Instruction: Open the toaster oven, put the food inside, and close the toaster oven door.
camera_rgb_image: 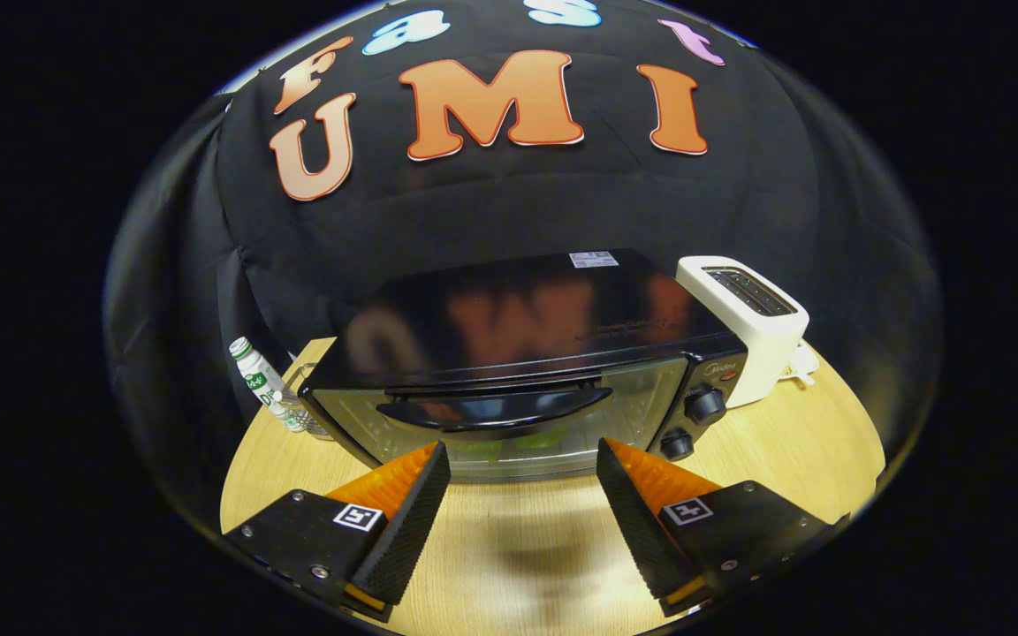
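So the toaster oven sits on the wooden table with its door shut, and the tongs hang spread wide just in front of it, nothing between the fingers, tips roughly level with the lower part of the glass. The handle is the dark curved bar across the top of the door, a bit above and beyond the fingertips. Through the glass I think there's something greenish low down, maybe food, maybe just a reflection — the glare is bad and I can't call it. That matters, because a shut door with food behind it would fit a finished job, while a shut door and empty tongs would also fit the moment ahead of pulling it open. Risks from here: the handle is smooth and rounded, so a shallow pinch could slide off when the door is pulled, and a hard yank could drag the whole oven forward over the table, since nothing braces it. The white toaster stands close against the oven's right side and a small bottle stands near its left corner — a wide swing of the tongs could knock the bottle over. The two knobs sit just right of the door, easy to bump and turn by accident.
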A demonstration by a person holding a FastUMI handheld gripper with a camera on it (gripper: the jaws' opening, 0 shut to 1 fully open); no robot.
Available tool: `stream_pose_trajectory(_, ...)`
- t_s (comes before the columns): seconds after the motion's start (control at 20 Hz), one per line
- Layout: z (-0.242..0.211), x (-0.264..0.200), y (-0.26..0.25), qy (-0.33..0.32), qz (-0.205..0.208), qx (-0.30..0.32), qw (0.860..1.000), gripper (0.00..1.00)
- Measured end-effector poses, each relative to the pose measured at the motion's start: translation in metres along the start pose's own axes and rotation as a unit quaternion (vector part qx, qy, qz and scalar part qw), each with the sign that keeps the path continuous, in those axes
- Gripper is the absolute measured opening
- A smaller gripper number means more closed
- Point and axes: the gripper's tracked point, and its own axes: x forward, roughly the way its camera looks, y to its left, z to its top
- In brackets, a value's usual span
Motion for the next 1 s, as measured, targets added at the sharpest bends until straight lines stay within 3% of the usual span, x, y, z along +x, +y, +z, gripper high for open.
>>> stream_pose_trajectory(0.3, 0.039, -0.041, -0.029, -0.044, -0.014, -0.003, 0.999, 0.99)
stream_pose_trajectory(0.7, 0.159, -0.107, -0.090, -0.145, -0.035, -0.034, 0.988, 0.99)
stream_pose_trajectory(1.0, 0.232, -0.169, -0.117, -0.213, -0.028, -0.030, 0.976, 0.99)
